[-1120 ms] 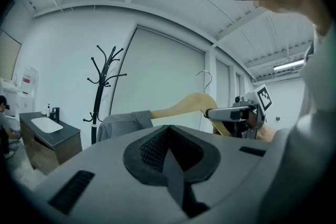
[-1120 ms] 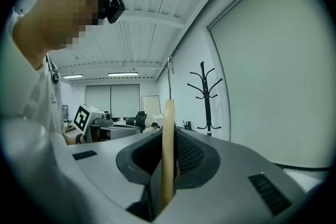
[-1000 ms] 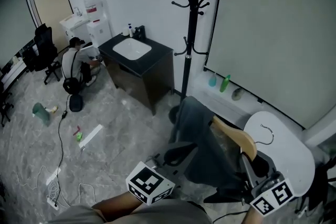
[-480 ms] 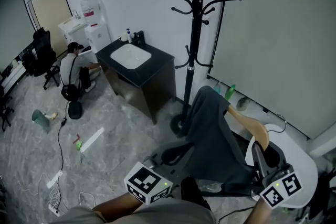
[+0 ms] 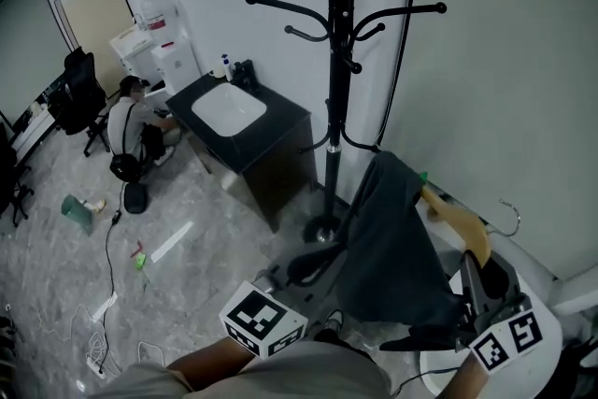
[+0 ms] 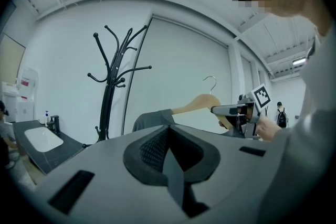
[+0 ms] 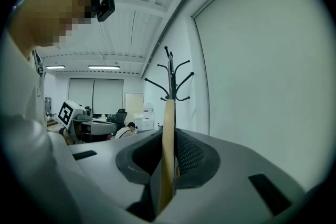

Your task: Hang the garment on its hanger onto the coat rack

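Right tongs (image 5: 478, 264) clamped on the wooden hanger (image 5: 458, 221). Dark garment (image 5: 388, 238) draped on it, held up just beside the coat rack (image 5: 336, 79), hook not on a peg. Left tongs (image 5: 297, 270) clenched, empty, near the garment's lower edge.

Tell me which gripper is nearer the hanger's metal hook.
Right. The right gripper is shut on the wooden hanger just below the hook; the left gripper sits shut and empty, across the garment from it.

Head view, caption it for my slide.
Right gripper holds the hanger with a grey garment near the coat rack.
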A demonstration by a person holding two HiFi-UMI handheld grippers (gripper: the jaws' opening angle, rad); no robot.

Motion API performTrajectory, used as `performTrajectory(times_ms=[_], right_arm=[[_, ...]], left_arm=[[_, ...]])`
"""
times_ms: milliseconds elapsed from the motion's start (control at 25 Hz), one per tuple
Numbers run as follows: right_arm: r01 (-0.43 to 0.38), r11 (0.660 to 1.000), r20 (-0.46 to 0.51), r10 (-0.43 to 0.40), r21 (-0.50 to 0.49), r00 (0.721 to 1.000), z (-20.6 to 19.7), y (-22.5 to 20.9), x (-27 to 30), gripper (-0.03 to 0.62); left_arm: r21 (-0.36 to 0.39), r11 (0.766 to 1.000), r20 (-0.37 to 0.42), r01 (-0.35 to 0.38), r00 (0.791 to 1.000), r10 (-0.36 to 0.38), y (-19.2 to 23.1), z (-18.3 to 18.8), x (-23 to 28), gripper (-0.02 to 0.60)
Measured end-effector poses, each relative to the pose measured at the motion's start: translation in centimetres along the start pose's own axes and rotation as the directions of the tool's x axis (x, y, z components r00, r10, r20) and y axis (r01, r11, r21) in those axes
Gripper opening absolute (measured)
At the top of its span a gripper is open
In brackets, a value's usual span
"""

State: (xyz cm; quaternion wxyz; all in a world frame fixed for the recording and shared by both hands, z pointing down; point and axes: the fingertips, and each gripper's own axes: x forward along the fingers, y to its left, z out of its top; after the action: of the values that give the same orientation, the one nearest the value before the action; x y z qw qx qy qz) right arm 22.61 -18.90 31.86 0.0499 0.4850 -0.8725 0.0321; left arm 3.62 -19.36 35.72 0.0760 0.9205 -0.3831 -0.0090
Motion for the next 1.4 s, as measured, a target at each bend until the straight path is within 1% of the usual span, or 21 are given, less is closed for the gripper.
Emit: performTrajectory(times_ms=[160, 360, 640, 800, 1040, 1240, 1400], right_arm=[[-0.011, 1.0, -0.012, 0.011, -0.005, 1.0, 0.8, -4.5, 3.3, 0.063], [-0.004, 1.0, -0.021, 0.003, -0.018, 1.0, 1.1, -8.2, 7.0, 0.063], [0.076, 0.996, -0.03, -0.077, -0.042, 0.997, 1.2, -12.8, 12.7, 0.063], [0.084, 0.993, -0.049, -0.088, -0.082, 0.995, 0.8, -13.9, 17.7, 0.063], [0.069, 0.988, -0.065, -0.079, -0.134, 0.995, 0.7, -15.1, 25.0, 0.063], [0.029, 0.989, -0.065, -0.038, -0.143, 0.997, 1.1, -15.0, 29.9, 0.063], [-0.018, 0.988, -0.054, 0.01, -0.151, 0.998, 1.5, -14.6, 34.0, 0.063]], left_arm=[[-0.007, 0.999, 0.002, -0.035, 0.999, 0.035, 1.9, 0.9, 4.7, 0.005], [-0.01, 0.998, -0.007, -0.058, 0.998, 0.058, 4.3, 0.9, 8.6, 0.005], [-0.014, 0.999, -0.021, -0.052, 0.998, 0.051, 7.7, 0.3, 12.5, 0.005], [-0.014, 0.999, -0.022, -0.033, 0.999, 0.033, 10.5, 0.6, 14.6, 0.005], [-0.004, 1.0, -0.025, -0.011, 1.0, 0.011, 14.6, 1.6, 17.4, 0.005], [0.006, 1.0, -0.035, -0.021, 0.999, 0.021, 17.5, 2.2, 18.3, 0.005], [0.011, 0.999, -0.044, -0.032, 0.999, 0.033, 19.8, 2.4, 18.9, 0.005]])
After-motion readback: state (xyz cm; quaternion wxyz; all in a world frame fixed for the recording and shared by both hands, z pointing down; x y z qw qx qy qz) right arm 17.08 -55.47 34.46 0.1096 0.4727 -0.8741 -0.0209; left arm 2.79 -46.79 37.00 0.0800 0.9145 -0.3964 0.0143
